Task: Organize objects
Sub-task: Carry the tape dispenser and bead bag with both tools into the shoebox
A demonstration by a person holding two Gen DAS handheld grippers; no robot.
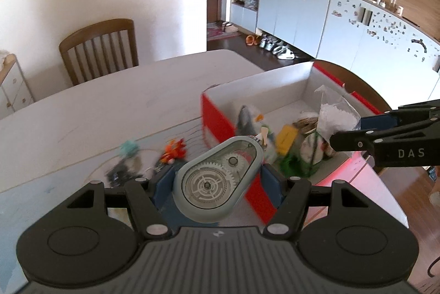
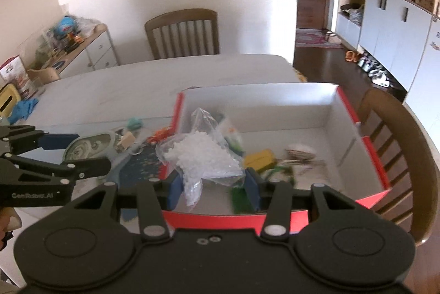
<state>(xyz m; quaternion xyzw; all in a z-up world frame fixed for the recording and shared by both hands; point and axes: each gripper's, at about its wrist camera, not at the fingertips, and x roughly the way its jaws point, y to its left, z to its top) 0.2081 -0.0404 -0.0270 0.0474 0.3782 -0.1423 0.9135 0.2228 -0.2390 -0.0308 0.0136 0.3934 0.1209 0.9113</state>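
Observation:
My left gripper [image 1: 217, 179] is shut on a grey correction-tape dispenser [image 1: 217, 181] with clear gears, held above the table's blue mat just left of the box. The red box with a white inside [image 1: 275, 79] holds a grey shark toy [image 1: 247, 117], a yellow item [image 1: 286, 138] and green pieces. My right gripper [image 2: 213, 185] is shut on a clear bag of white beads [image 2: 203, 156], above the box's near left corner [image 2: 220, 219]. Each gripper shows in the other's view: the right gripper [image 1: 346, 131] with the bag, the left gripper [image 2: 90, 153] with the dispenser [image 2: 90, 146].
An orange toy [image 1: 174, 150], a teal item [image 1: 129, 148] and a dark item [image 1: 118, 174] lie on the mat left of the box. Wooden chairs stand at the far side [image 2: 183, 32] and at the right [image 2: 398, 156]. Cabinets [image 1: 357, 27] line the right wall.

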